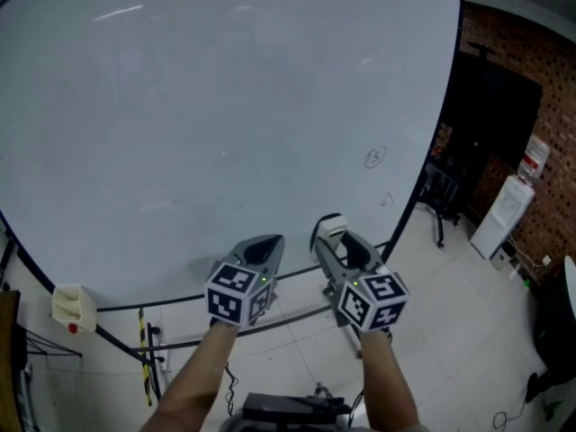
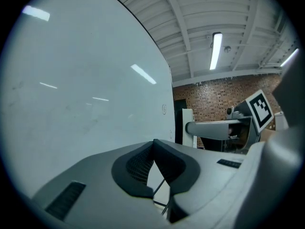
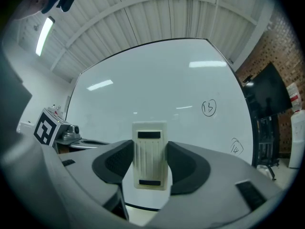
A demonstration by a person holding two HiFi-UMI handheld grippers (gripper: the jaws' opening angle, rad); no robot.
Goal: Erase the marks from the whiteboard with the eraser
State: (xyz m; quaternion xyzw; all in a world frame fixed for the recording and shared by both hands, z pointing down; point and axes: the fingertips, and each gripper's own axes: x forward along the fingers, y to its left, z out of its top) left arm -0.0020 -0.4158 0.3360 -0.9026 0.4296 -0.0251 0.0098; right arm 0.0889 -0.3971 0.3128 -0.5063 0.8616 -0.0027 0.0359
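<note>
- The right tool [image 3: 150, 146] is clamped on the eraser [image 3: 150, 168]. Its two pads bear on the eraser's long sides, and the top of the eraser stands up past the jaw tips.
- The left tool [image 2: 154, 149] sits just beside it on the left. Its jaws are together at the tips with nothing between them.
- The whiteboard [image 3: 157, 89] rises ahead of both tools. The eraser appears to be short of its surface, low down near the bottom edge.
- Two marks remain: a circled mark [image 3: 208, 107] up and to the right of the right tool, and a fainter mark [image 3: 237, 147] lower and further right, close to the board's edge.
- The eraser is held only by its sides, so pressing it hard or at an angle could twist it in the pads or push it back through them.
- The fainter mark is easily missed, and a stroke towards it could run off the board's edge.
- With the two tools this close, a wide sweep leftward could knock the left one.
</note>
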